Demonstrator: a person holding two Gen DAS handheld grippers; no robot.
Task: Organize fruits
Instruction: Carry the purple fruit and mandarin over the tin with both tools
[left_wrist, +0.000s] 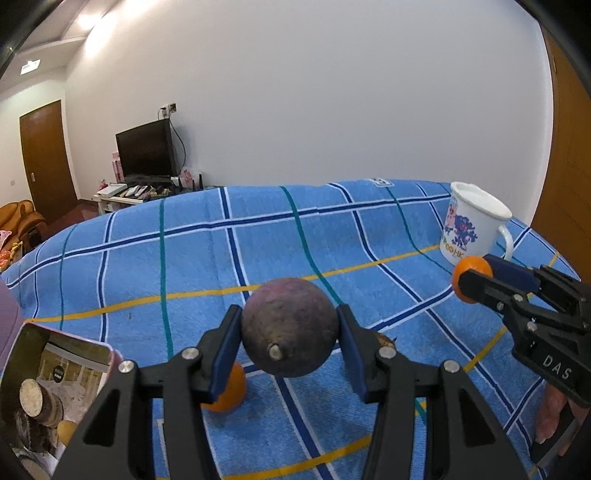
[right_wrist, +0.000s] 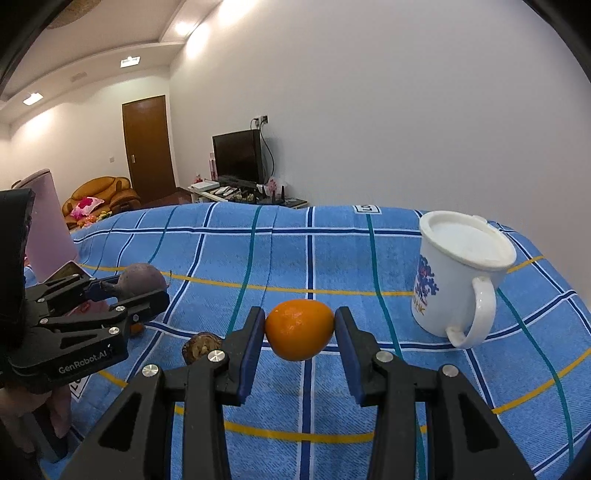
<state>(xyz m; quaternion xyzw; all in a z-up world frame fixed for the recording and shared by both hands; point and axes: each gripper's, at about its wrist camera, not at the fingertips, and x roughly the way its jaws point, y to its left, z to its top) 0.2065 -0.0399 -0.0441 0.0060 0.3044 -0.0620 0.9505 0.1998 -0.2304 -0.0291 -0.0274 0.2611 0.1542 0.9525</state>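
My left gripper (left_wrist: 290, 328) is shut on a round dark purple fruit (left_wrist: 290, 326), lifted above the blue checked cloth (left_wrist: 184, 258). The same fruit (right_wrist: 142, 278) shows at the left of the right wrist view, between the left gripper's pads. My right gripper (right_wrist: 299, 328) is shut on a small orange (right_wrist: 300, 329), also held off the cloth. In the left wrist view that orange (left_wrist: 471, 271) sits at the right, in front of the mug. Another orange (left_wrist: 231, 391) lies on the cloth under the left finger. A brown wrinkled fruit (right_wrist: 199, 347) lies on the cloth between the grippers.
A white lidded mug (right_wrist: 454, 280) with a blue print stands at the right on the cloth. A tin box (left_wrist: 51, 387) with a picture lid sits at the lower left, beside a pink object (right_wrist: 44, 229). Beyond the cloth are a TV, a door and a sofa.
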